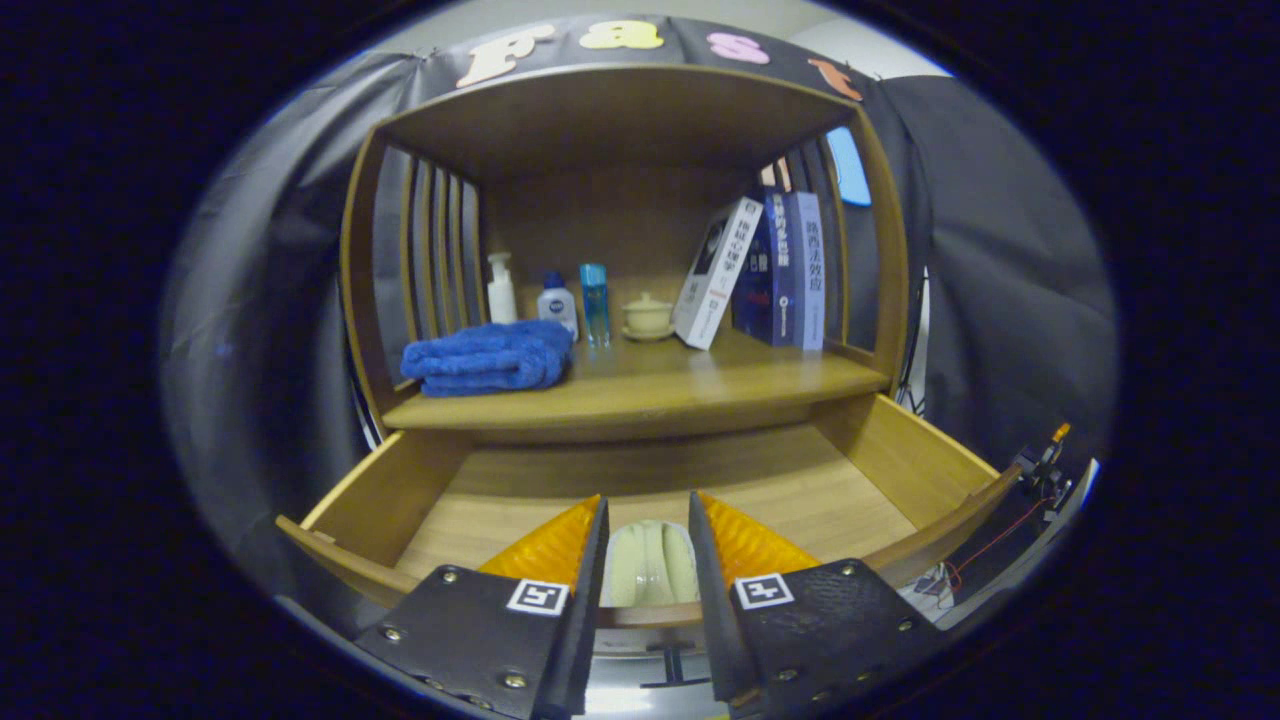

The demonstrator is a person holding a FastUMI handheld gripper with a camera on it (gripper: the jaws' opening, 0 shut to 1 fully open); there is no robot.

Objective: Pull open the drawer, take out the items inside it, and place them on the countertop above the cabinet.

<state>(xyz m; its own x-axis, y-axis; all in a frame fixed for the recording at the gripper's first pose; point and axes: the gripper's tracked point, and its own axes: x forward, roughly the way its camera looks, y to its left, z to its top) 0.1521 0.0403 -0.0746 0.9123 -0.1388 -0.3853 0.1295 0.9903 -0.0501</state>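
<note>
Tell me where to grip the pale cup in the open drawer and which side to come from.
Grip the pale cup across its rounded sides, coming down from above at the drawer's front. It already sits between the gripper's open fingers, and its sides face them, so closing straight in probably works.

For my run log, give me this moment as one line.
drawer: open | gripper: fingers either side of pale item in drawer, contact unclear | countertop: item not yet placed
</note>
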